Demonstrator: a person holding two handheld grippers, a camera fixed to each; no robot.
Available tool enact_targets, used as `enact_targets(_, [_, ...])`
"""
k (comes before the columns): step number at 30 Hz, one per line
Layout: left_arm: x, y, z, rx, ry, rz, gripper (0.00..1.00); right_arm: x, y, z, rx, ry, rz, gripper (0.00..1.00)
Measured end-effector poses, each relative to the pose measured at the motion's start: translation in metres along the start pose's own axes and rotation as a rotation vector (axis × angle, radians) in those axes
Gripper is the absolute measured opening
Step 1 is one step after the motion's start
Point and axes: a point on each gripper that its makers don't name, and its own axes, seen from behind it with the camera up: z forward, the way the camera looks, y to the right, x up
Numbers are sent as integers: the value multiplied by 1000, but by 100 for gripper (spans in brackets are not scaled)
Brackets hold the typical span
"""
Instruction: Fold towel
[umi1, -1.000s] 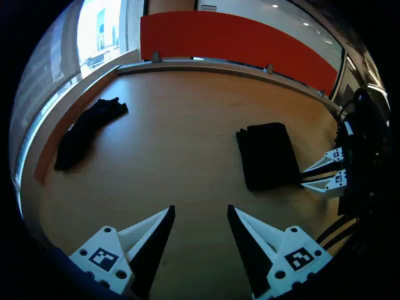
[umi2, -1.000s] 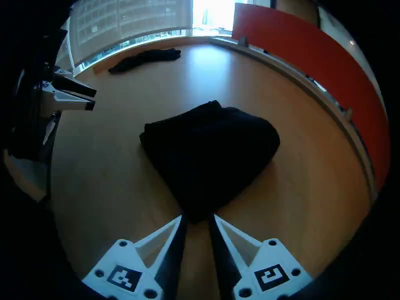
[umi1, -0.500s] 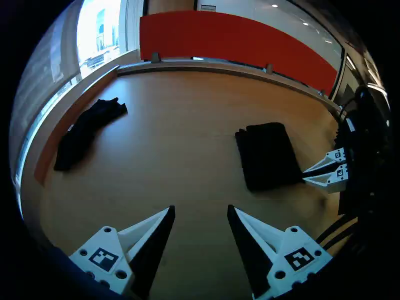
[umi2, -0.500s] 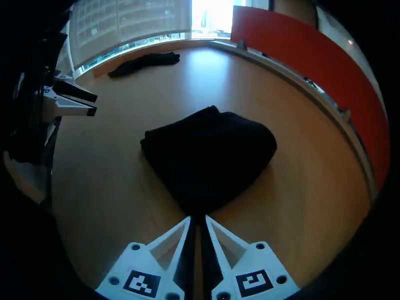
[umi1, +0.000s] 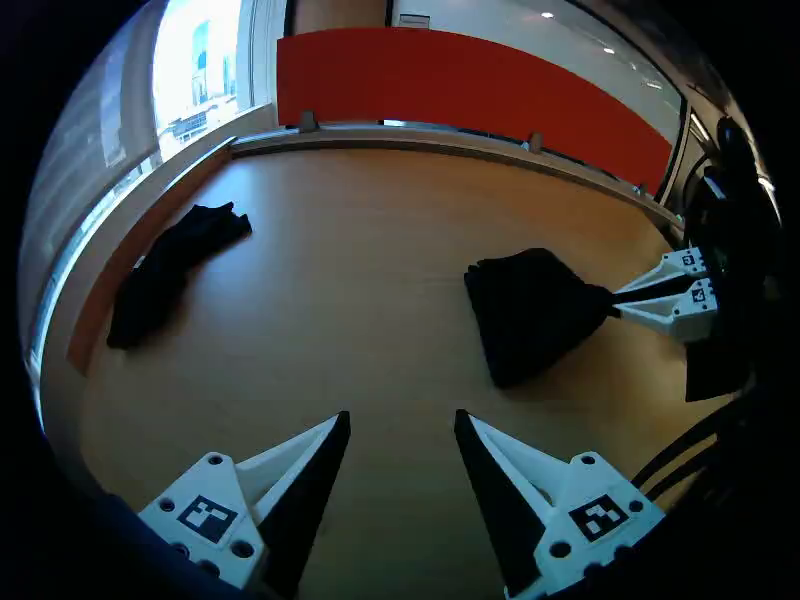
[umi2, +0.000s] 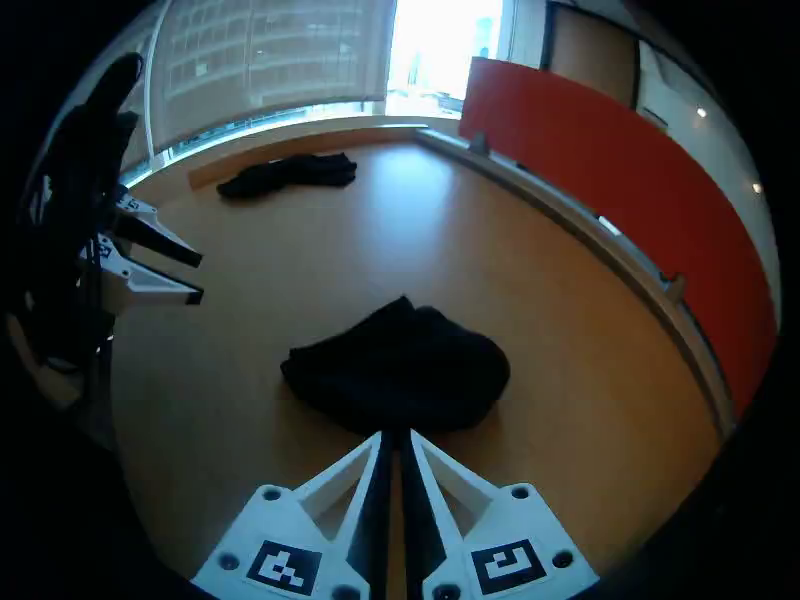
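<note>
The black towel (umi1: 525, 310) lies folded on the wooden table (umi1: 350, 260), right of centre in the left gripper view. The right gripper (umi2: 397, 435) is closed on the towel's near edge (umi2: 400, 370), which is drawn to a point between both fingers. The left gripper (umi1: 398, 415) is spread open above bare table, holding nothing, well apart from the towel. A second black cloth (umi1: 170, 265) lies crumpled near the window-side edge.

Surface: a light wooden table (umi1: 360, 240) with a raised rim (umi1: 420, 135) along its far edge.
Mid-table: a black towel (umi1: 525, 310) — folded, somewhat bunched.
Window side: a crumpled black cloth (umi1: 170, 265) — near the edge, well apart from the towel.
</note>
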Motion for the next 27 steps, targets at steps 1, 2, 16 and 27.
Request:
enact_targets(1, [1,0,0,0,1,1,77,7,2,-2,-4,10,-3,5])
enact_targets(2, [1,1,0,0,3,2,77,14,4,-4,-8,20,-7,5])
enact_targets(16, [9,5,-2,-3,20,7,77,93,19,-33,-43,144,-72,5])
enact_targets(27, [14,9,-3,-10,26,19,77,106,33,-50,-66,176,-52,5])
